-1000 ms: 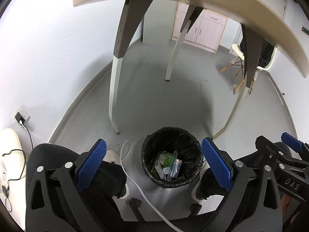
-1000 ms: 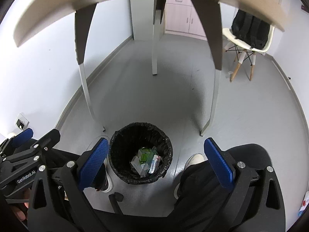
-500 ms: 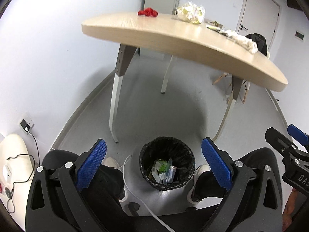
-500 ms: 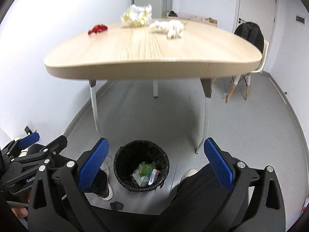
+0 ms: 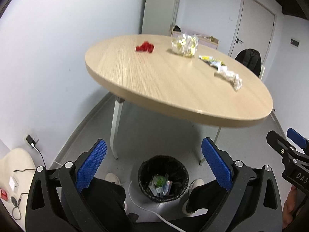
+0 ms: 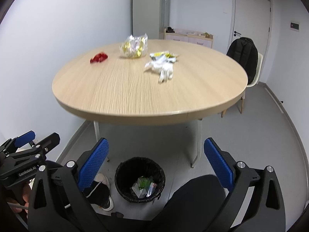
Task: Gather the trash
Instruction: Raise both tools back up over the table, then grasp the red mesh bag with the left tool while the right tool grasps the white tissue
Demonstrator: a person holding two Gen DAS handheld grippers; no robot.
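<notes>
While motion-blurred, table (image 6: 135, 96) trash is unreadable | left tool (image 5: 153, 163) spread | right tool (image 6: 156, 160) spread, both empty

Red wrapper (image 6: 98, 57), clear bag (image 6: 134, 46), white wrappers (image 6: 161, 65) on table; lined bin (image 6: 140, 178) part-filled

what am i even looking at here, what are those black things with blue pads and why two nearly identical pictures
Those are handheld grippers, not a robot: a person holds one in each hand, and each carries a wide-angle camera looking out along its two fingers. One picture comes from the left gripper, the other from the right gripper. Both are open and hold nothing. Each gripper also shows at the edge of the other's picture. Ahead is a round wooden table with trash on it: a red wrapper, a crinkled clear-and-yellow bag and a pile of white crumpled wrappers. On the floor between the person's feet stands a black bin with some wrappers already inside.
</notes>
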